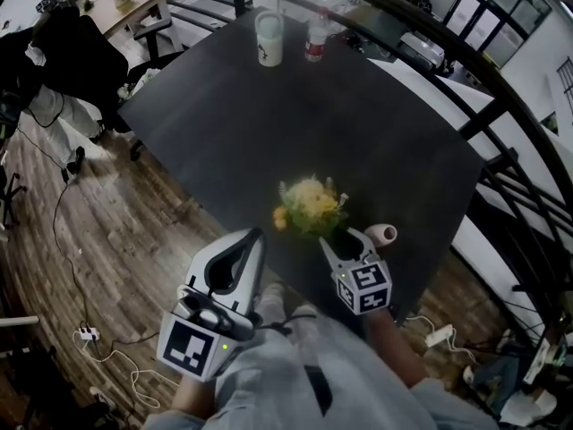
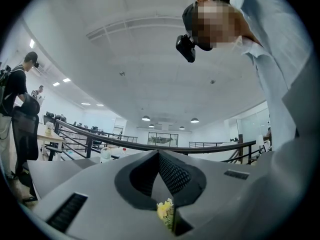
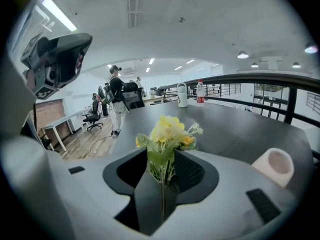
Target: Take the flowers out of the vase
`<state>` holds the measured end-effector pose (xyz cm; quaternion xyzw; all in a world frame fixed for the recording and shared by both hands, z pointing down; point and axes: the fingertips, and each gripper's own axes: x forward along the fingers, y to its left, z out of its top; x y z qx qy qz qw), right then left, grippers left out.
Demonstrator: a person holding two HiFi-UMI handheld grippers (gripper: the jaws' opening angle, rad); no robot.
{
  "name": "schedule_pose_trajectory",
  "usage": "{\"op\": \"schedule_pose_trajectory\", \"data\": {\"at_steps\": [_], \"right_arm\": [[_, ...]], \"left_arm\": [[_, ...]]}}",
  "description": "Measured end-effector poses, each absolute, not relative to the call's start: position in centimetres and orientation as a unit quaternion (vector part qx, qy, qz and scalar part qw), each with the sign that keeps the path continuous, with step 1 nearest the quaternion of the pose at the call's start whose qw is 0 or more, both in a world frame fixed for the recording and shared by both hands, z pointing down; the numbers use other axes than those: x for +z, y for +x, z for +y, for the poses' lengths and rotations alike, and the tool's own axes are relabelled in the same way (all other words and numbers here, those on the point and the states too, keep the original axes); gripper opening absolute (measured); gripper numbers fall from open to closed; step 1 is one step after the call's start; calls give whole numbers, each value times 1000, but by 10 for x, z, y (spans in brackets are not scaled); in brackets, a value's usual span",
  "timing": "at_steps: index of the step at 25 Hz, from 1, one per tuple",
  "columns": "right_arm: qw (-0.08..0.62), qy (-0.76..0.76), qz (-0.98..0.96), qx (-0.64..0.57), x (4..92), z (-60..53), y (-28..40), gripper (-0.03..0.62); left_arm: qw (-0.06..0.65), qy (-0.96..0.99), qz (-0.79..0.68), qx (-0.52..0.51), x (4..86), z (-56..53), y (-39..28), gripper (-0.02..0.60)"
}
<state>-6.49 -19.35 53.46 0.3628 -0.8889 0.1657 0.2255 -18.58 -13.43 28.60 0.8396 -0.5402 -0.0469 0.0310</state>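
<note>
My right gripper (image 1: 343, 238) pinches the thin stems of the flowers (image 1: 309, 206), a little above the tabletop (image 1: 269, 133) near its near edge. The stems run up and down. The yellow tops point up and a bit away from me.

The vase (image 1: 383, 234) looks tipped on its side, just beside that gripper. If I bump it, it could roll off the near edge. If my pinch gets loose, the flowers could slip and drop.

My left gripper (image 1: 253, 236) is closed with nothing in it.
</note>
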Motion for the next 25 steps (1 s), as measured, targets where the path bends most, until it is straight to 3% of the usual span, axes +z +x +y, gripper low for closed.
{"op": "schedule_pose_trajectory", "data": {"at_steps": [25], "right_arm": [[30, 439, -897, 37, 335, -198, -7, 178]], "left_arm": [[4, 896, -441, -58, 263, -154, -112, -2]]}}
